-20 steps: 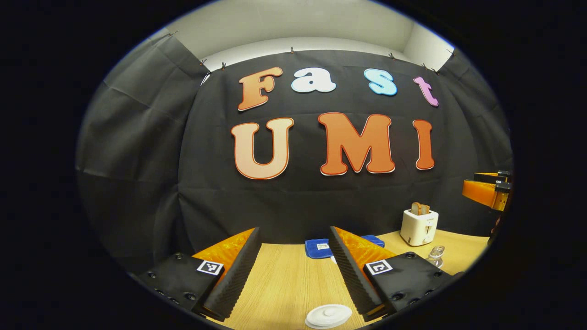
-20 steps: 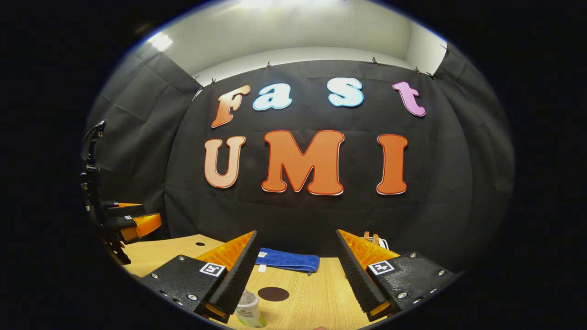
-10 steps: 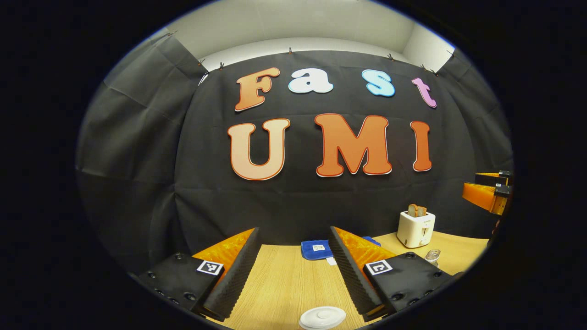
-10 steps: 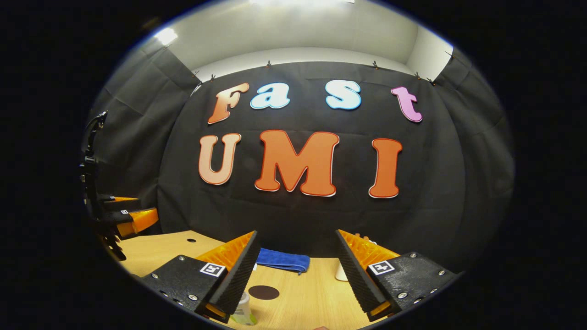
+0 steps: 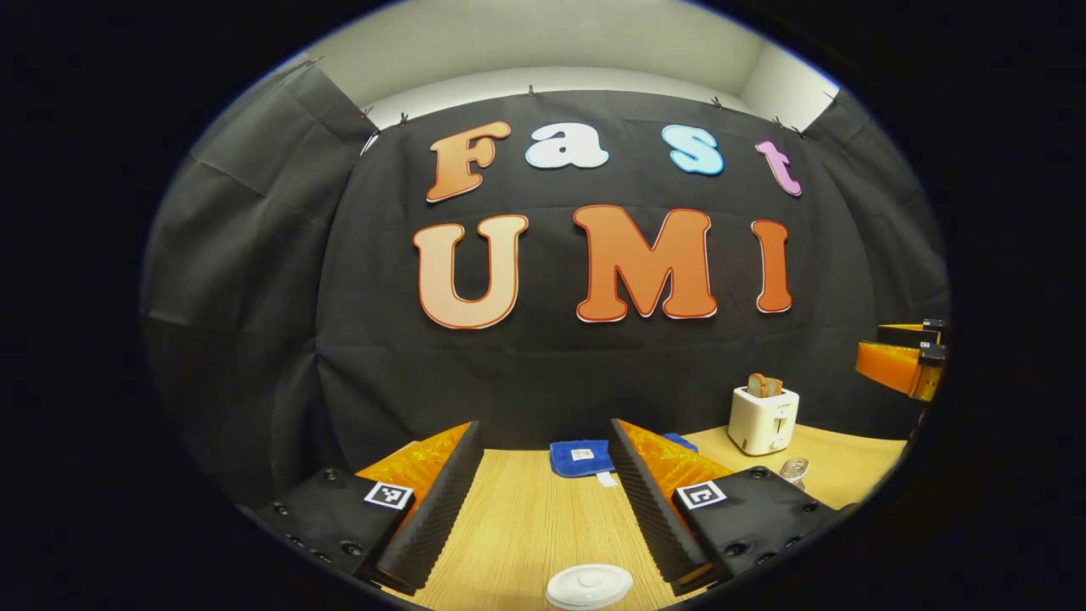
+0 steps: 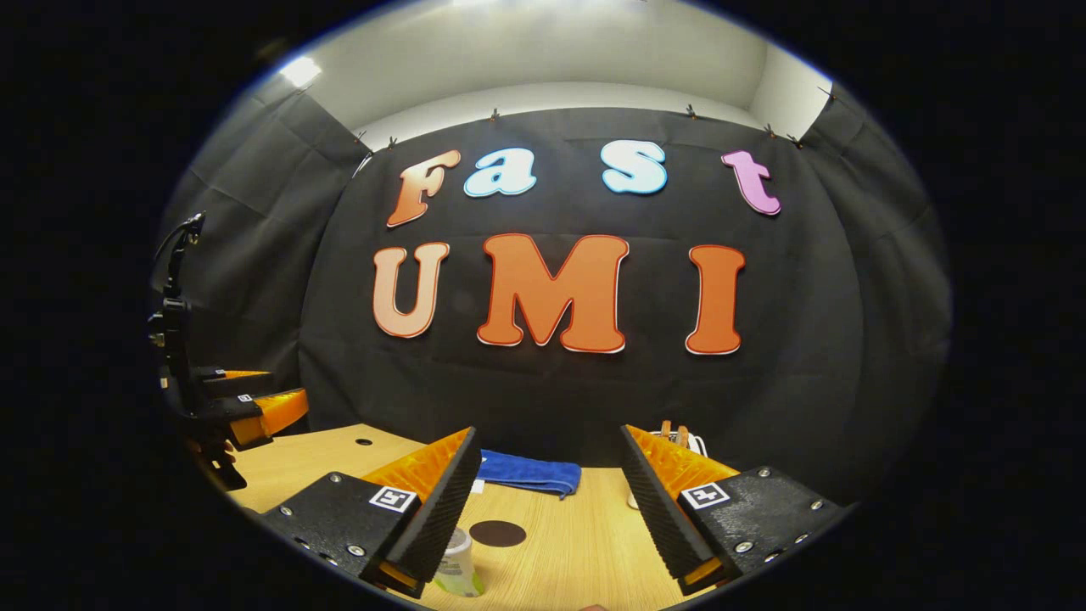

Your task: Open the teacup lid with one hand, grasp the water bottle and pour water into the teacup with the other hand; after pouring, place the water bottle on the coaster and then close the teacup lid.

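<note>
We held both grippers above the wooden table (image 5: 526, 526), level and facing the booth's back wall, and neither one carried anything. In the left gripper view, the left gripper (image 5: 543, 509) stood with its jaws spread wide, and the white teacup lid (image 5: 589, 585) lay flat below and just ahead of it, a little toward the right-hand finger and still seated on the cup as far as we could judge, since the cup body was out of sight under the rim. In the right gripper view, the right gripper (image 6: 547, 509) was likewise wide apart, and the water bottle (image 6: 458, 570) stood upright low down, tucked right beside the tip of its left-hand finger (image 6: 437, 518), so its long axis ran vertically, across the line of the fingers. The dark round coaster (image 6: 497, 533) sat on the table just beyond the bottle, between the two fingers, with a folded blue towel (image 6: 530, 472) farther back near the wall. A white toaster (image 5: 763, 419) stood off to the right. We judged the lid to be the left hand's job, needing a drop straight down and slightly right; the bottle was the right hand's, needing a shift left before closing.
</note>
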{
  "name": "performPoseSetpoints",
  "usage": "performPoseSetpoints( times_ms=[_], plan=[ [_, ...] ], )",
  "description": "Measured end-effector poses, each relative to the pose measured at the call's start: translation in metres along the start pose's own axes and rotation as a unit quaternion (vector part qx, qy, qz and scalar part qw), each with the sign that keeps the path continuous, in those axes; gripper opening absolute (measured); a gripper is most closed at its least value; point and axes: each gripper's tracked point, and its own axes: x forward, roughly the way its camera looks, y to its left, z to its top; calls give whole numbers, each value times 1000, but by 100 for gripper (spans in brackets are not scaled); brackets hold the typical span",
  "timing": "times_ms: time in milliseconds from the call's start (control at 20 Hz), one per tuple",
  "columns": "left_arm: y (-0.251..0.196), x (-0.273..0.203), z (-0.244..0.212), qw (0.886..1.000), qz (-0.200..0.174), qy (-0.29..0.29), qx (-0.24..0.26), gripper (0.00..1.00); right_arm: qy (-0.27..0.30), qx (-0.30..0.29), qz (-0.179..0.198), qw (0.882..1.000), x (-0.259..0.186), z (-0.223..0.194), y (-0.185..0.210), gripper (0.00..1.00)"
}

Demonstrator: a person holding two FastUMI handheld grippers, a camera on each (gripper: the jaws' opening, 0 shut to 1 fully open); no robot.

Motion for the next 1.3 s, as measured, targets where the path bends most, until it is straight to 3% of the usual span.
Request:
performPoseSetpoints(
  times_ms=[400, 900, 1300],
  plan=[
    [-12, -8, -48, 999, -18, 41, 9, 97, 23, 20, 59, 998, -15, -28, 33, 98],
    [-6, -14, -104, 995, -25, 94, 12, 97, 80, -20, 124, 989, -27, -95, 72, 98],
    [-24, -23, -154, 988, -44, 143, 50, 98, 136, -13, 147, 980, -21, -149, 90, 98]
  ],
)
